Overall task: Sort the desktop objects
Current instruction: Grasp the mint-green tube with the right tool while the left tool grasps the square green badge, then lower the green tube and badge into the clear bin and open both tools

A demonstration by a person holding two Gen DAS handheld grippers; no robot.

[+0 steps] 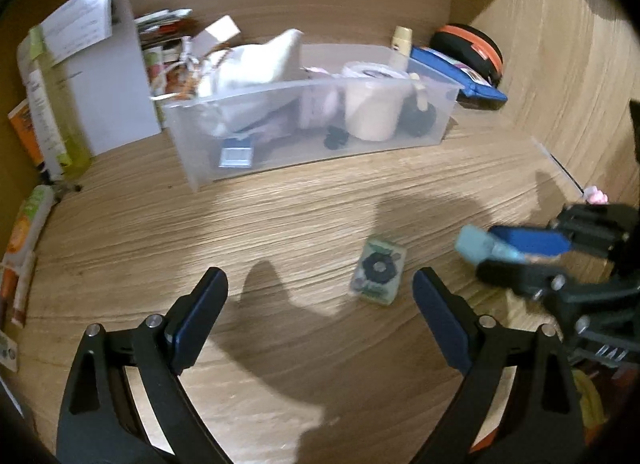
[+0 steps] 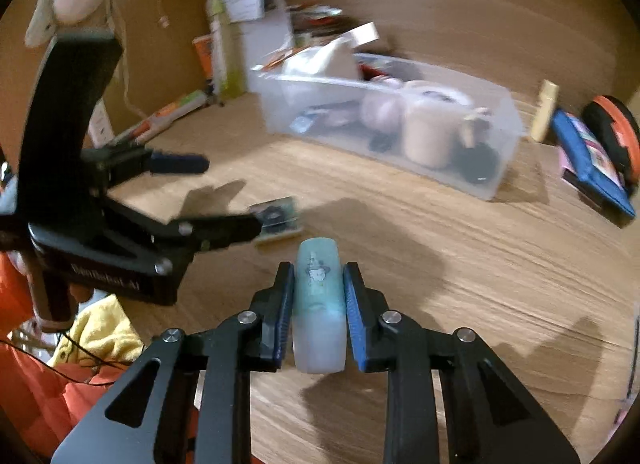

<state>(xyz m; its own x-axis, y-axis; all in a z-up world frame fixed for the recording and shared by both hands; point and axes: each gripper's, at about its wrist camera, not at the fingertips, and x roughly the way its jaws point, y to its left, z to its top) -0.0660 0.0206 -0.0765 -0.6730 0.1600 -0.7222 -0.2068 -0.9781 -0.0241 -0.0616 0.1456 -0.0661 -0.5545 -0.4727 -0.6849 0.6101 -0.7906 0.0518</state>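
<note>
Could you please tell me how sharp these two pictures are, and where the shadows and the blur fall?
Left wrist view: the open left claw is sharp, its dark shadow lying on the wooden desk; the clear plastic bin and right claw are smeared. Right wrist view: the pale blue translucent case clamped in the claw is crisp, the background blurred, edges bent by the fisheye.

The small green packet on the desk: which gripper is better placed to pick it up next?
The left. The left gripper is open and empty, and the green packet lies on the desk just ahead of its fingers. The right gripper is shut on a pale blue case, so it is occupied.
</note>
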